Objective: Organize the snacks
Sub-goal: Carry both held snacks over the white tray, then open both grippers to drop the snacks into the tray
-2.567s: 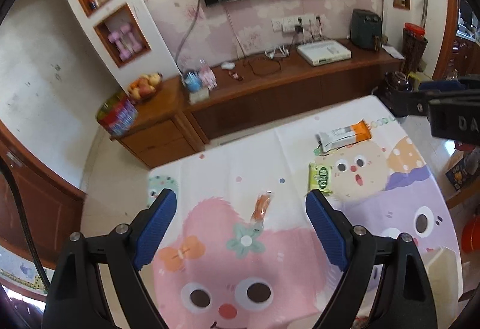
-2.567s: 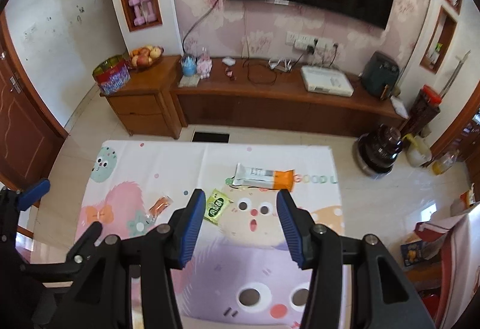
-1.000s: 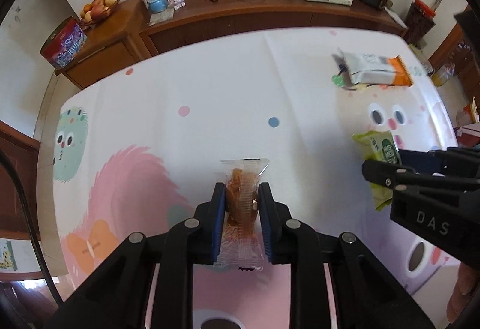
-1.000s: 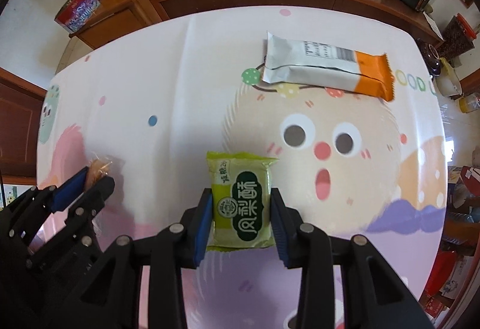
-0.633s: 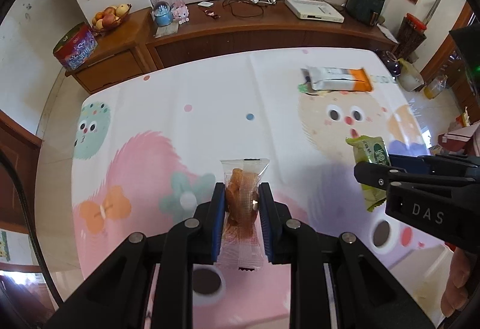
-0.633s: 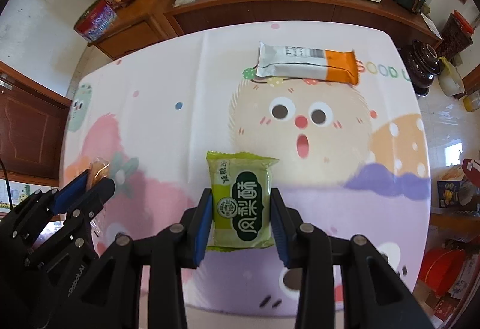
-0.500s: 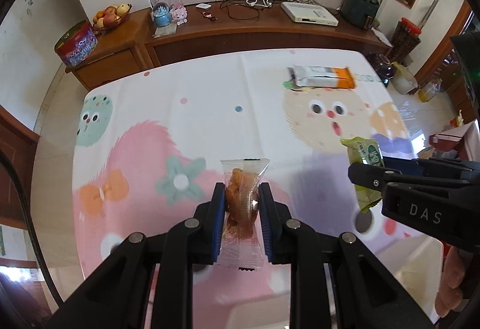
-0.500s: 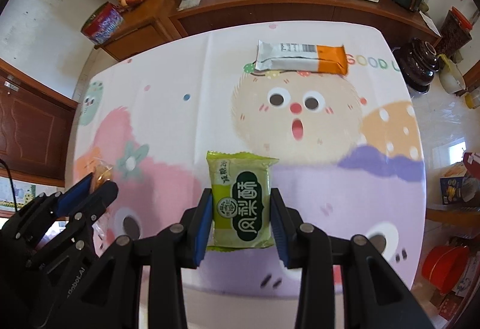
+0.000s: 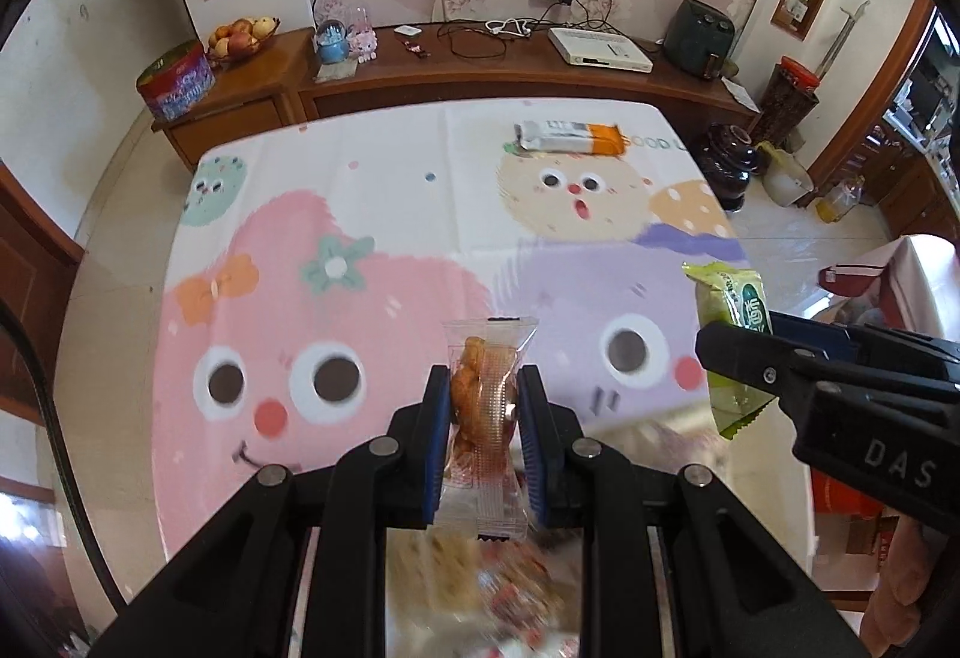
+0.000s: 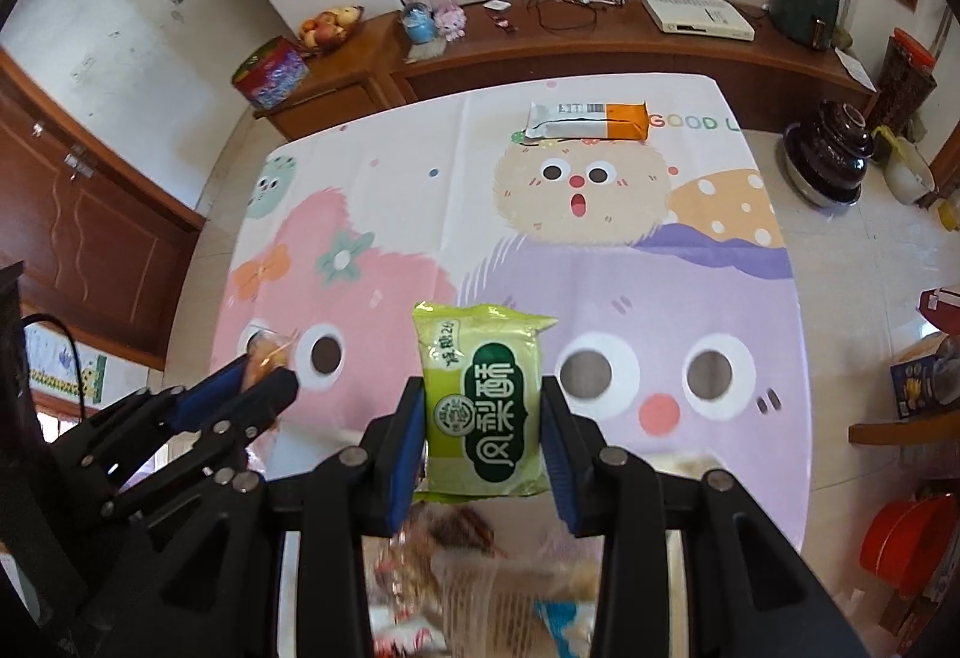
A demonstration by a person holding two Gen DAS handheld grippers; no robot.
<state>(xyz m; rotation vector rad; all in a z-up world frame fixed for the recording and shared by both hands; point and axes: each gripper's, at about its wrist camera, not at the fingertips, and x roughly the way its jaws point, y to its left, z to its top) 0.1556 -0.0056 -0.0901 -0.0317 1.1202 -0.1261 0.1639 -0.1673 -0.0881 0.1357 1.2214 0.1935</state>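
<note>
My left gripper is shut on a clear packet with an orange snack and holds it above the near edge of the table. It also shows in the right wrist view. My right gripper is shut on a green pastry packet, held above the near table edge; this packet also shows in the left wrist view. A silver and orange snack bar lies at the far side of the cartoon tablecloth. It also shows in the right wrist view.
A blurred container of assorted snacks lies below both grippers at the near edge. A wooden sideboard with a fruit bowl, a red tin and electronics stands beyond the table. A dark pot sits on the floor at the right.
Both grippers closed on their packets, lifted them off the table and pulled back toward the near edge. The snack container has come into view below them.
</note>
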